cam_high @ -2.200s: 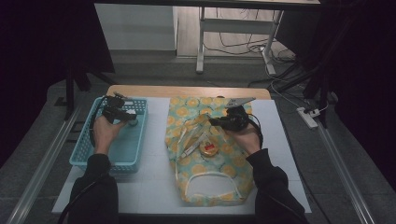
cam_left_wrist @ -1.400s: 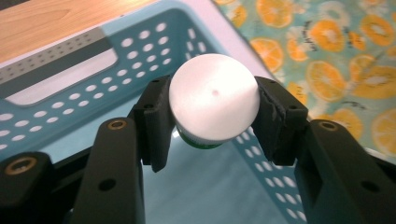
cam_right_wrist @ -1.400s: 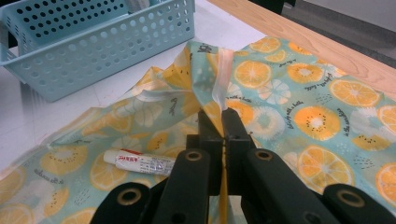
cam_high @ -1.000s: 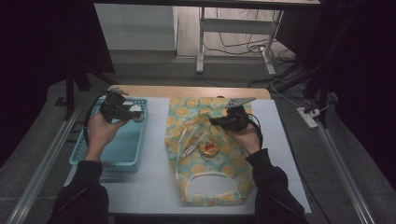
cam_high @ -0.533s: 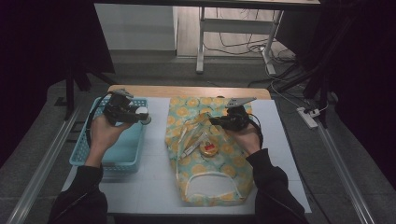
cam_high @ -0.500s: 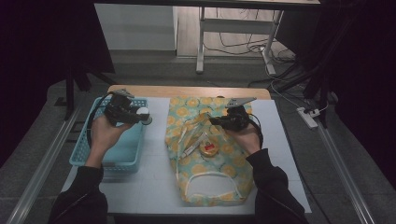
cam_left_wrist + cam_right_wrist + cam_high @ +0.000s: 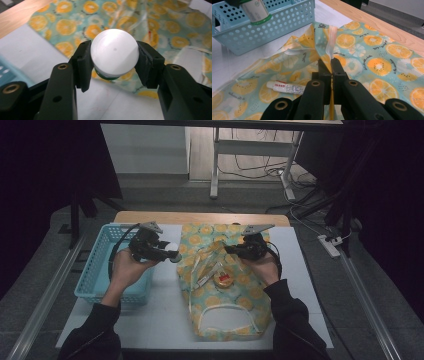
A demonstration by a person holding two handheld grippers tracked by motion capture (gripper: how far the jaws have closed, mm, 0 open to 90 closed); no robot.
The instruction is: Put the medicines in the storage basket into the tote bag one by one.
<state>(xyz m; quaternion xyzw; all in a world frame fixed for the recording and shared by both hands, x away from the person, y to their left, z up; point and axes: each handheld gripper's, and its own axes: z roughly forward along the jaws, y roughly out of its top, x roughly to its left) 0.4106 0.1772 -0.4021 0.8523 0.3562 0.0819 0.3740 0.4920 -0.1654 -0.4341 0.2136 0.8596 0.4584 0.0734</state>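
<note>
High view, white table [image 7: 165, 315], grey floor, left claw [image 7: 113, 63] gripping bottle [image 7: 114, 51], right claw [image 7: 331, 66] pinching bag [image 7: 372, 60].

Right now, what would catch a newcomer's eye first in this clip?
The orange-print bag spread across the middle of the white table, with the right gripper pinching up its edge. Next, the left gripper clamps a white bottle held between the blue basket and the bag.

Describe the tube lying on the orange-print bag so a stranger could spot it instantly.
Find the orange-print bag spread on the white table, right of the blue basket. Inside its held-up opening lies the small tube: white, flat, with red printing, unlike the round red-topped jar beside it.
</note>
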